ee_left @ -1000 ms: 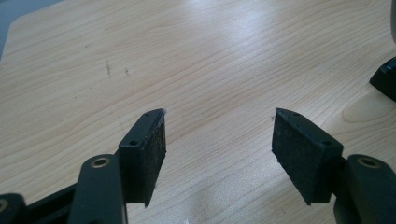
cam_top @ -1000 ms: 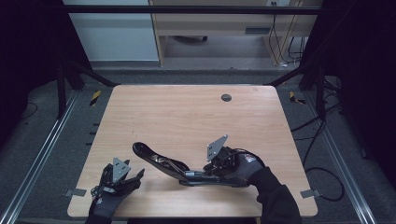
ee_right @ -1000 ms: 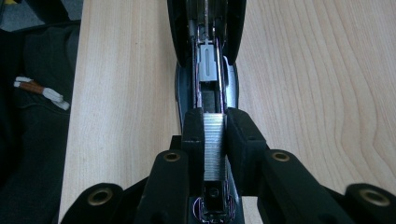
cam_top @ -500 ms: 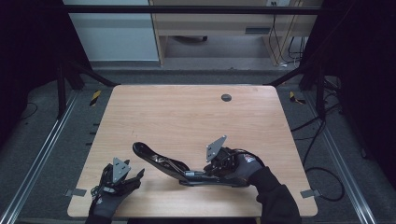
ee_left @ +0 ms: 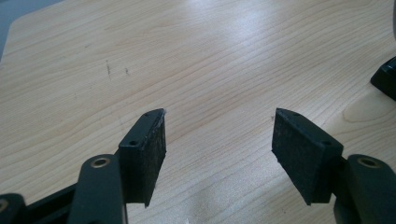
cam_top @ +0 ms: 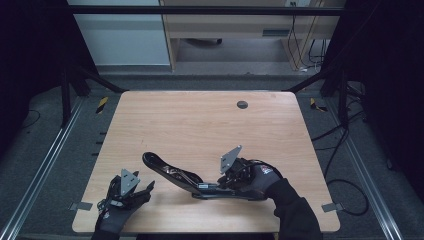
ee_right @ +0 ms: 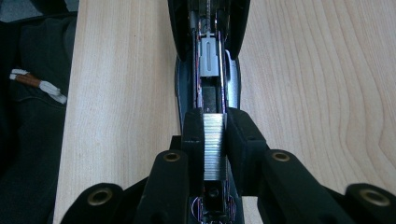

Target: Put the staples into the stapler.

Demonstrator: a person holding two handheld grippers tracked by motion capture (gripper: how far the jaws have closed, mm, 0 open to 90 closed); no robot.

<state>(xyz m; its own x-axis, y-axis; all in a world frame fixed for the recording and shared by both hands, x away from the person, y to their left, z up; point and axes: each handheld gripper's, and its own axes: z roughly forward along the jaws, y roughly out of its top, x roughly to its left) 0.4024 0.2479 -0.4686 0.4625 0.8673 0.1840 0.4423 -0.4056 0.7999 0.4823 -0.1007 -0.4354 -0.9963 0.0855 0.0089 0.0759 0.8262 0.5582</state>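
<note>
A black stapler (cam_top: 175,176) lies open on the wood bench (cam_top: 200,125), near the front edge & a bit right of the middle. Its top arm is swung up and points to the back-left. Its base lies flat toward the right tongs.

The right tongs (ee_right: 215,140) pinch a strip of staples (ee_right: 214,144). The silver strip stands on edge between the 2 black pads (ee_right: 192,135), w/ both pads pressed on its sides. It sits right over the stapler's open track (ee_right: 208,70), in line w/ it. The stapler runs straight away from the tongs in the right gripper view. In the high view the right tongs (cam_top: 227,181) sit at the stapler's right end, w/ the gloved hand (cam_top: 260,180) behind them.

The left tongs (ee_left: 219,135) are spread wide w/ nothing between the pads. They point at bare bench. In the high view the left tongs (cam_top: 145,189) rest near the front-left corner, just left of the stapler & not touching it. A dark corner of the stapler (ee_left: 385,77) peeks in at the right edge of the left gripper view.

A small dark round hole (cam_top: 242,104) sits in the bench near the back edge.
</note>
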